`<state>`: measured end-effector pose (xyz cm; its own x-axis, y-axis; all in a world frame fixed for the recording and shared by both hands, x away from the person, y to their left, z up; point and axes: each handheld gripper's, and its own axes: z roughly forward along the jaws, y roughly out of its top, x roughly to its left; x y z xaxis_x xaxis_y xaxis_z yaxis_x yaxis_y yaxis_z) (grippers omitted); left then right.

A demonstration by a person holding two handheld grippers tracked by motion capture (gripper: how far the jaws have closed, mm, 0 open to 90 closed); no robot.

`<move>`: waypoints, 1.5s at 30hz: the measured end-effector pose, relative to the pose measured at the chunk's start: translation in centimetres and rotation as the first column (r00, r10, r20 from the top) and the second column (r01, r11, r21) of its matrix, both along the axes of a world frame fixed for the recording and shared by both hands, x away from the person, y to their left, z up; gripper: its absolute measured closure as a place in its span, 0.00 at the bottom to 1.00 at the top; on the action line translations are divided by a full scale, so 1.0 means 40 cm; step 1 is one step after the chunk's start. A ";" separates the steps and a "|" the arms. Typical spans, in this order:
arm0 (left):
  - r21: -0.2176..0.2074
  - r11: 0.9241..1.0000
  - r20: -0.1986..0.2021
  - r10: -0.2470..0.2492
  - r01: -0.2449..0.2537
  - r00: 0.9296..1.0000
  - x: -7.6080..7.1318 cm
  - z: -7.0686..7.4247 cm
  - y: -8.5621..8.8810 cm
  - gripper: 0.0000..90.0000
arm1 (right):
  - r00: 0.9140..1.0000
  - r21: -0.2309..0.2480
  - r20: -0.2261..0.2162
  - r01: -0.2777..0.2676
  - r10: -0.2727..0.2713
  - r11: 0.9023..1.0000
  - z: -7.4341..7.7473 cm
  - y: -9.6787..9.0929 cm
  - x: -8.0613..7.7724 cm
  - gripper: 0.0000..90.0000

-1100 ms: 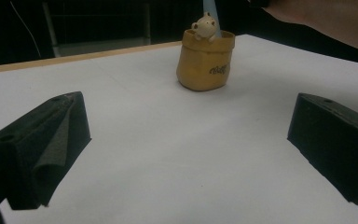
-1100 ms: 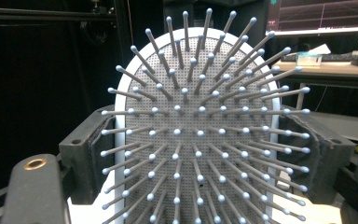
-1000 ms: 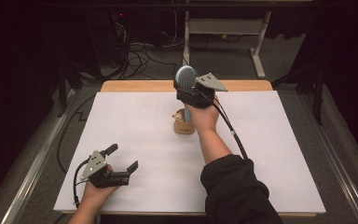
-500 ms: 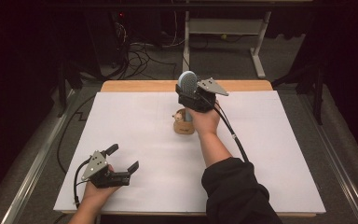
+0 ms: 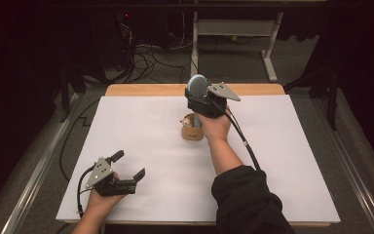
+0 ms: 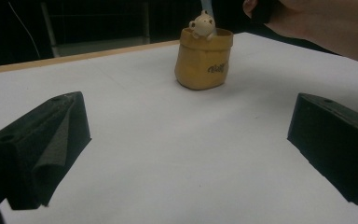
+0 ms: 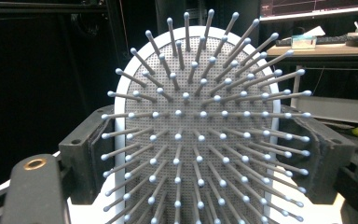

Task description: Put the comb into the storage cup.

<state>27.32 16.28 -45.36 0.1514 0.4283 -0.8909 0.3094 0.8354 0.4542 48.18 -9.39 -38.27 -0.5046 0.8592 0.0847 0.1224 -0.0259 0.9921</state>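
Note:
A blue-grey hairbrush (image 5: 197, 87) stands upright over a tan pot (image 5: 193, 132) near the back middle of the table. My right gripper (image 5: 198, 95) is shut on its head, which sits between the two black jaws with the bristles (image 7: 200, 140) facing the camera. The pale blue handle runs down into the pot. A small bear figure (image 6: 203, 24) peeks over the rim of the pot (image 6: 204, 65). At the front left my left gripper (image 5: 130, 164) rests open on the white sheet, its jaws (image 6: 186, 154) wide apart with nothing between them, aimed at the pot.
A white sheet (image 5: 282, 161) covers the table, with a wooden strip (image 5: 146, 89) bare at the back edge. Cables (image 5: 146, 53) and a desk frame (image 5: 270, 48) lie on the floor behind the table. The right forearm in a dark sleeve (image 5: 246, 200) crosses the front middle.
My right gripper with the hairbrush has sunk slightly toward the pot. The left gripper has stayed where it was.

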 end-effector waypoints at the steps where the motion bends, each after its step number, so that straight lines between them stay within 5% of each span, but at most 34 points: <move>1: -0.001 1.000 -0.002 0.001 -0.001 1.000 0.000 0.000 0.000 0.00 | 1.000 0.002 -0.003 0.001 -0.001 1.000 0.000 -0.001 0.001 0.22; 20: 0.000 1.000 -0.011 0.002 -0.002 1.000 0.000 -0.002 0.000 0.00 | 0.998 0.055 -0.058 0.012 -0.009 0.998 0.001 -0.034 0.017 0.22; 45: 0.004 1.000 -0.007 0.003 -0.003 1.000 0.001 -0.003 0.001 0.00 | 0.996 0.069 -0.087 0.028 -0.022 0.997 -0.001 -0.054 0.030 0.21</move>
<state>27.34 16.33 -45.49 0.1436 0.4320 -0.8904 0.3100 0.8348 0.4550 49.39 -11.56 -38.30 -0.4716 0.8617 0.1872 0.2057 -0.0989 0.9736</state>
